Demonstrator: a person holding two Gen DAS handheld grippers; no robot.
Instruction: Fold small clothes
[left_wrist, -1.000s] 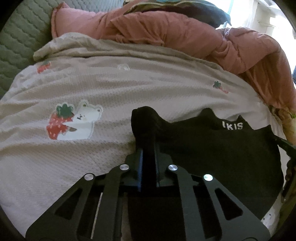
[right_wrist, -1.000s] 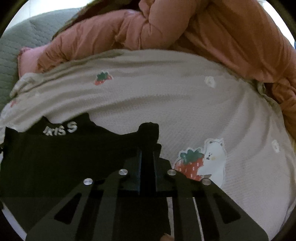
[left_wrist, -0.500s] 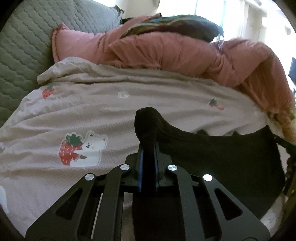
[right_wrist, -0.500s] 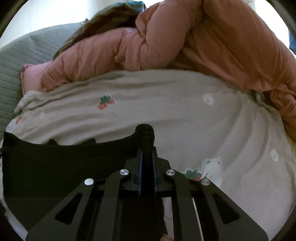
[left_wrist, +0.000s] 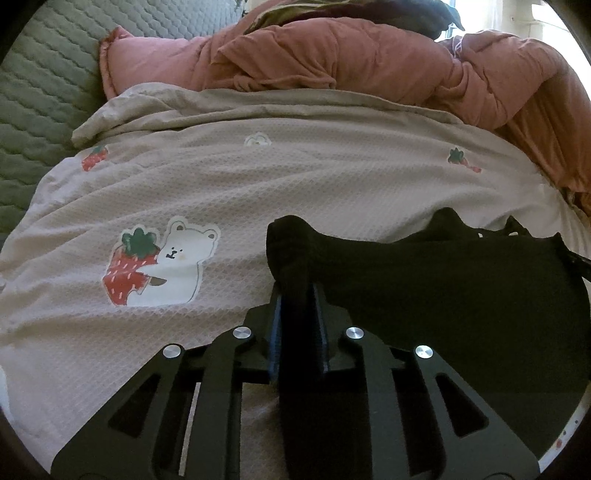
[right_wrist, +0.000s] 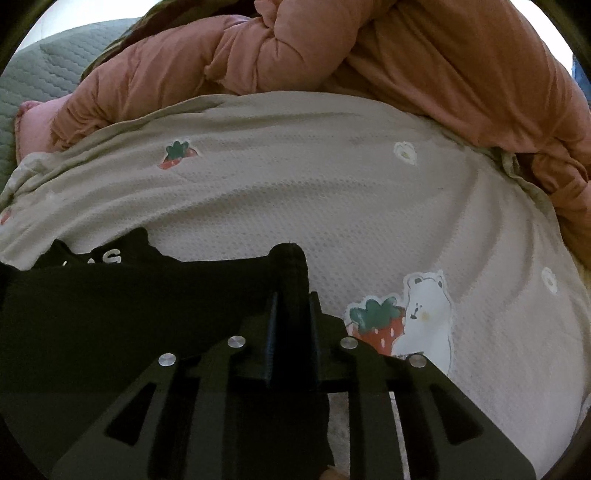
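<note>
Big rumpled salmon-pink quilted duvet (left_wrist: 369, 62) heaped at the back, and in front of it the beige waffle-knit blanket with strawberry and bear prints (left_wrist: 295, 177) serves as the folding surface. Stretched across its near edge is the small black fabric garment with white lettering (left_wrist: 443, 288). The left gripper (left_wrist: 297, 325) pinches one corner, the right gripper (right_wrist: 291, 325) pinches the opposite one, both jaws pressed tight on cloth. This looks like mid-fold: next, carry both corners forward together, level, and lay the edge down evenly.
</note>
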